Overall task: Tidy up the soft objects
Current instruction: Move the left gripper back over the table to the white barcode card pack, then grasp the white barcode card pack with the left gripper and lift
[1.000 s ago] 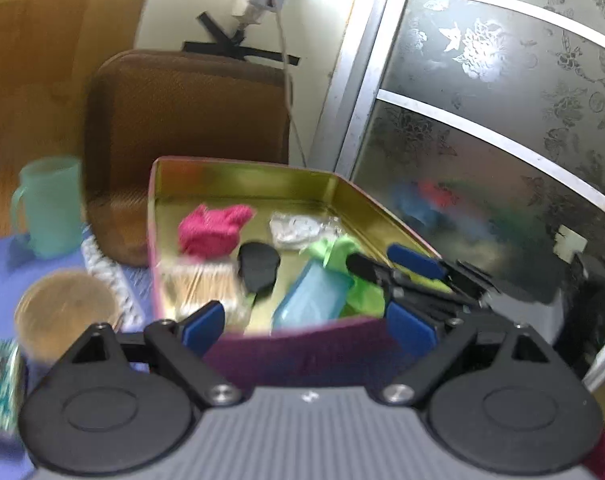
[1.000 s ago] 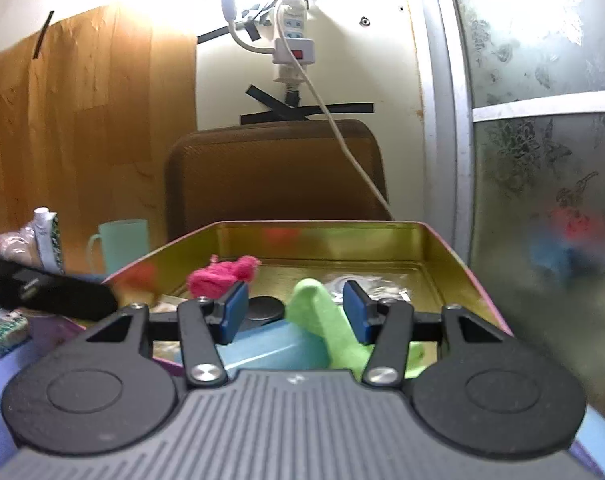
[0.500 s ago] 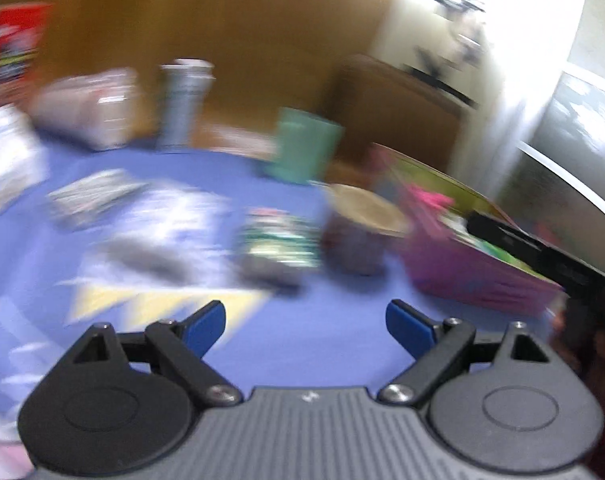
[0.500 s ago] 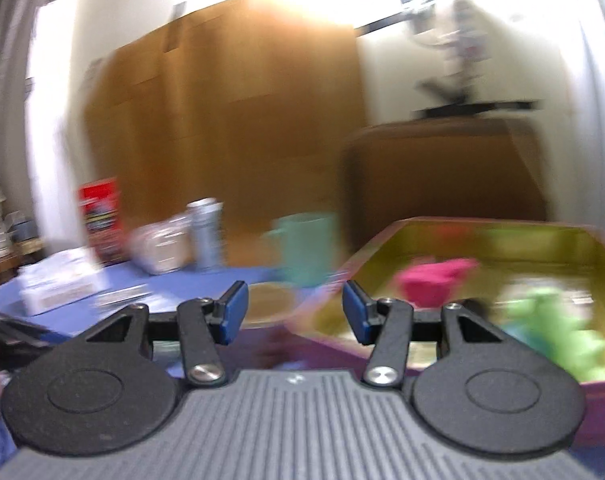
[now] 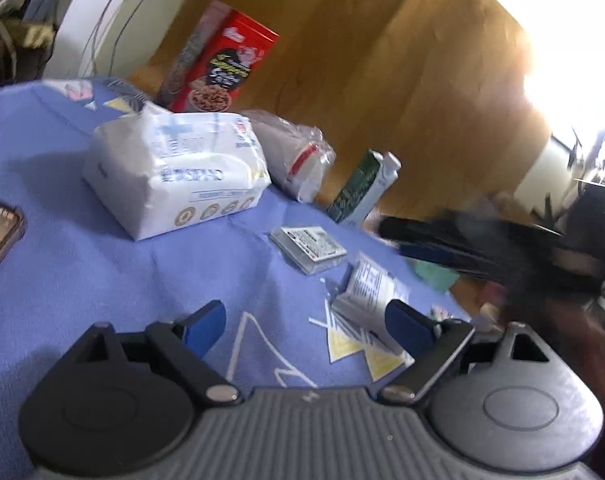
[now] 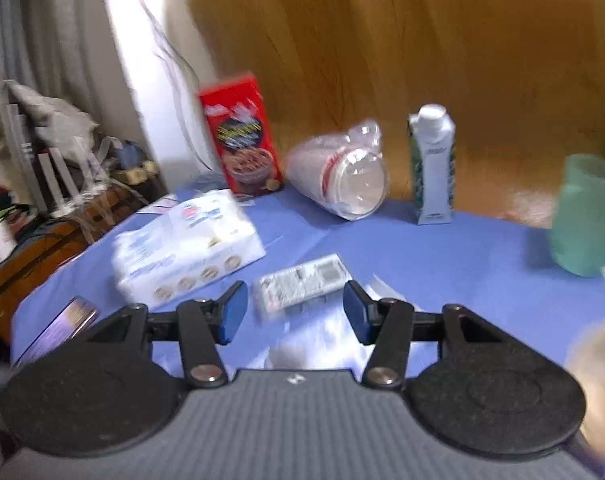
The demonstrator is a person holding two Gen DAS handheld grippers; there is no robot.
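Left gripper [image 5: 304, 326]: jaws spread wide with nothing between them, held over the blue tablecloth [image 5: 102, 264].
Right gripper [image 6: 295, 316]: jaws apart and empty, also over the cloth; in the left wrist view it shows only as a dark blur at the right.
Tissue pack [image 5: 174, 172]: soft white pack lying on the cloth toward the table's far left, well ahead of both grippers and touched by neither.
Small flat pack [image 6: 302, 286]: lies on the cloth just ahead of the right gripper's fingers, between them in the view but not gripped.
Leaflet [image 5: 368, 290]: folded printed paper on the cloth near the left gripper's right finger.
Red box [image 6: 240, 136]: upright at the table's far edge, behind the tissue pack.
Bag of plastic cups [image 6: 338, 178]: on its side at the far edge, between red box and carton.
Carton [image 6: 432, 168]: upright at the far edge.
Green cup [image 6: 586, 216]: near the table's right edge, blurred.
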